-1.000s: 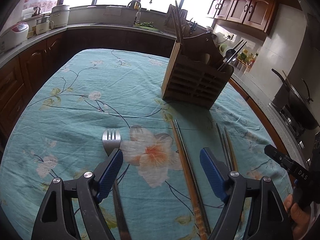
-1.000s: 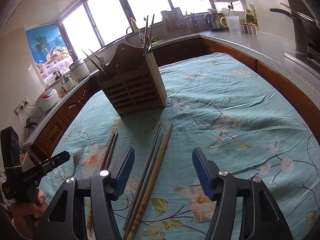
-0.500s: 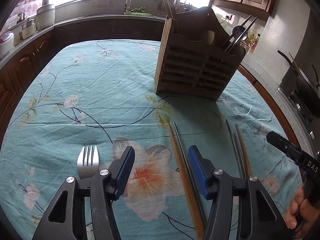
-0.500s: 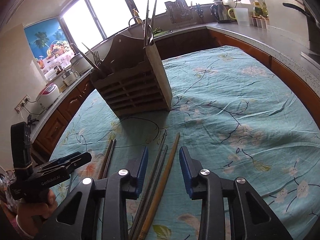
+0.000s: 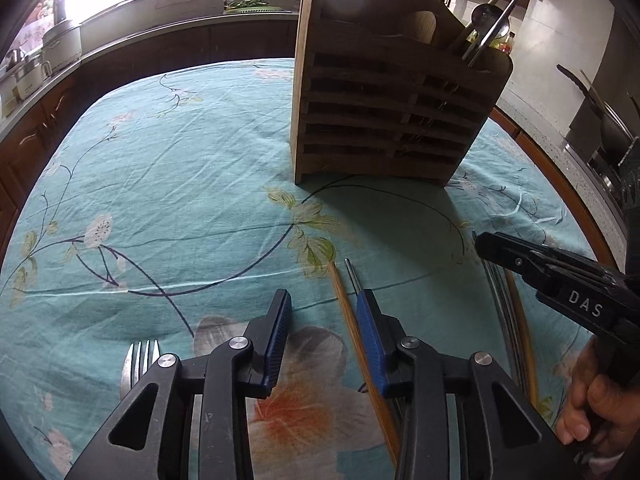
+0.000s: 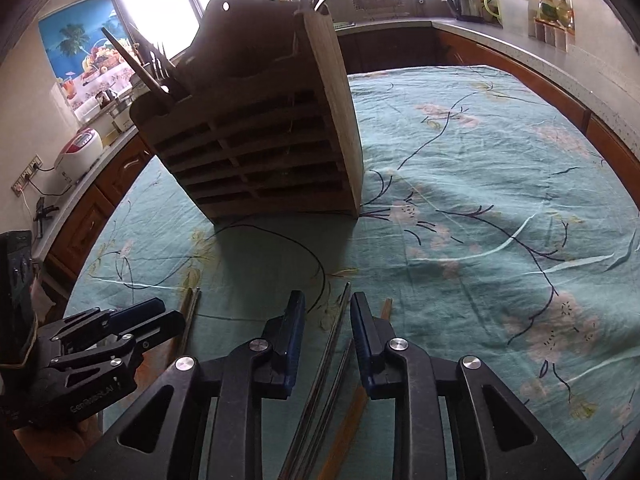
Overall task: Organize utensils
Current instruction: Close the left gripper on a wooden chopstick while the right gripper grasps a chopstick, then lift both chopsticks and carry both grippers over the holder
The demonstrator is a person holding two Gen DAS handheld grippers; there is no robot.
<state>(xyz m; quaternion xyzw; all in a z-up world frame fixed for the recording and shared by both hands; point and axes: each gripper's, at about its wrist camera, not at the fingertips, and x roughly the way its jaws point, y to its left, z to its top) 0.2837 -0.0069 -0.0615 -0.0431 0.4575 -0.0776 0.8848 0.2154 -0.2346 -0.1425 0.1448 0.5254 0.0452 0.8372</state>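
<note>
My left gripper [image 5: 324, 320] hangs low over the teal floral cloth, its jaws closing. A wooden chopstick [image 5: 347, 312] lies between them, close to the right pad and not pinched. A metal chopstick [image 5: 352, 276] runs under that right finger. A fork [image 5: 140, 360] lies to the left of the gripper. My right gripper [image 6: 328, 312] is closing around a pair of metal chopsticks [image 6: 335, 332] that lie loose on the cloth. A wooden chopstick [image 6: 386, 307] lies just outside its right finger. The slatted wooden utensil holder [image 5: 384, 120] stands upright ahead, with utensils in it.
The right gripper [image 5: 486, 244] and a hand [image 5: 588, 408] fill the right side of the left wrist view. The left gripper [image 6: 170, 314] sits lower left in the right wrist view, over another chopstick pair [image 6: 192, 304]. Counters, appliances and a stove ring the table [image 6: 500, 160].
Both grippers have moved forward and down toward the chopsticks, and the holder looms larger. Both pairs of jaws have narrowed a lot. The fork has slipped to the left of the left gripper.
</note>
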